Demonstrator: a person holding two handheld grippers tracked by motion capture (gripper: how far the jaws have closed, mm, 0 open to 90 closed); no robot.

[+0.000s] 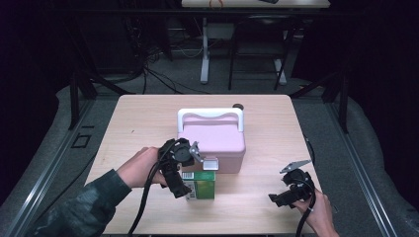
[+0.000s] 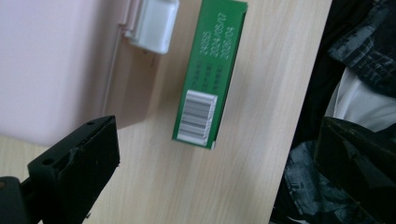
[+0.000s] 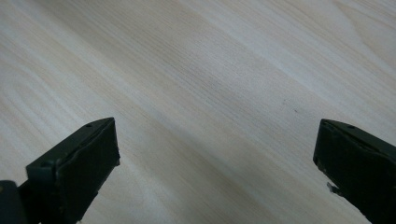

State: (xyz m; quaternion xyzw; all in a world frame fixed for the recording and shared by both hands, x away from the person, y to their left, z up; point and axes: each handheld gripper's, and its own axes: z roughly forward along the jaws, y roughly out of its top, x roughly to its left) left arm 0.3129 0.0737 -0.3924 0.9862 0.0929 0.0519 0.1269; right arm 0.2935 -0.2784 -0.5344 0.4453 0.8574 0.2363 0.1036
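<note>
Closest to the person, the right claw (image 1: 277,200) hangs low over bare wood near the front right of the bench (image 1: 148,113). In the right gripper view its jaws are wide apart with nothing between them. It looks like it is just waiting out of the way.

A bit further in, the left claw (image 1: 184,190) hangs over the green box (image 1: 203,185). Its jaws are wide apart too, and they hold nothing. In the left gripper view the green box (image 2: 208,74) lies flat on the wood, a little ahead of the jaws and between their lines. It is not touching either jaw. The side with the white stripe label faces up. The claw points down at the box, so I think it is getting ready to pick it up, and it needs to go lower first.

Just behind the green box sits the pink case (image 1: 212,140) with a white handle (image 1: 210,114) standing up. Its white latch (image 1: 211,164) is right by the box. The box sits close in front of the case, maybe because it goes inside.
</note>
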